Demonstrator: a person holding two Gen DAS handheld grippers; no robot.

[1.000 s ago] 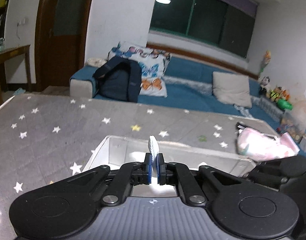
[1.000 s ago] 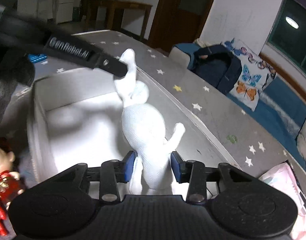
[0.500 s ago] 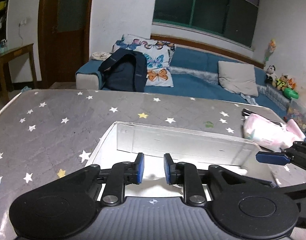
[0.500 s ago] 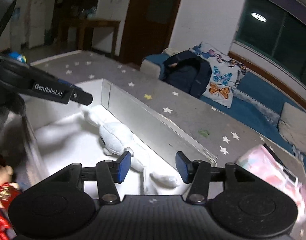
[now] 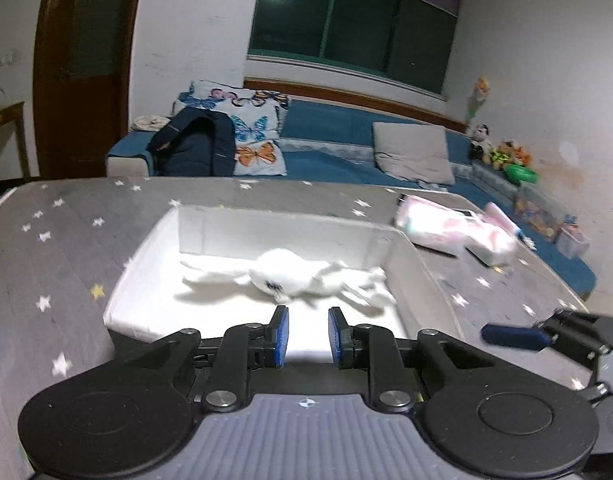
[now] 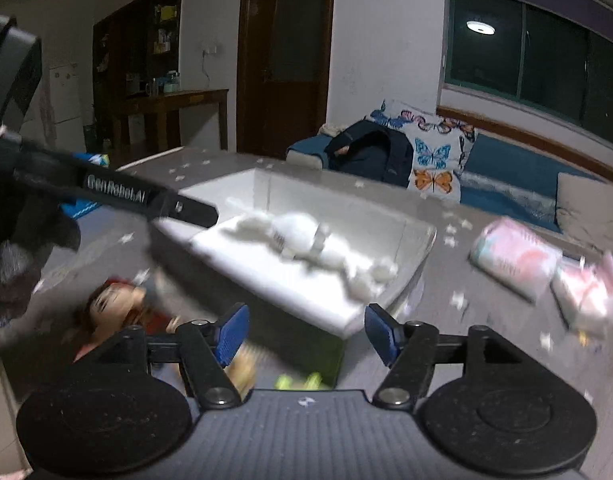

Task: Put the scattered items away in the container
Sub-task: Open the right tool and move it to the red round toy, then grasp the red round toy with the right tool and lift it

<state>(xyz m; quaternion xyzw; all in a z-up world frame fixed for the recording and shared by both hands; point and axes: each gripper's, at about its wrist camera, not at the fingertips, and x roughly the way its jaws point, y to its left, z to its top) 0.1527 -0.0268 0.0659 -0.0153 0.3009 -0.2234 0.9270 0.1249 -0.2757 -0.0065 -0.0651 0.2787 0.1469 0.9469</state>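
A white plush rabbit [image 5: 290, 276] lies flat inside the white rectangular container [image 5: 146, 248] on the grey star-print table. It also shows in the right wrist view [image 6: 302, 236], inside the container [image 6: 418, 240]. My left gripper [image 5: 306, 336] is open and empty, just behind the container's near edge. My right gripper [image 6: 306, 332] is wide open and empty, pulled back over the container's near corner. A red-clothed doll [image 6: 110, 304] lies on the table left of the container. Pink packets [image 6: 518, 256] lie to its right.
The left gripper's arm [image 6: 118, 196] crosses the right wrist view at upper left. The right gripper's blue fingertip [image 5: 514, 336] shows at the right of the left wrist view. The pink packets [image 5: 450, 232] lie beyond the container. A blue sofa [image 5: 346, 160] stands behind the table.
Both grippers let go of the white rabbit, which now lies in the container. Both have opened and pulled back and up from the container.
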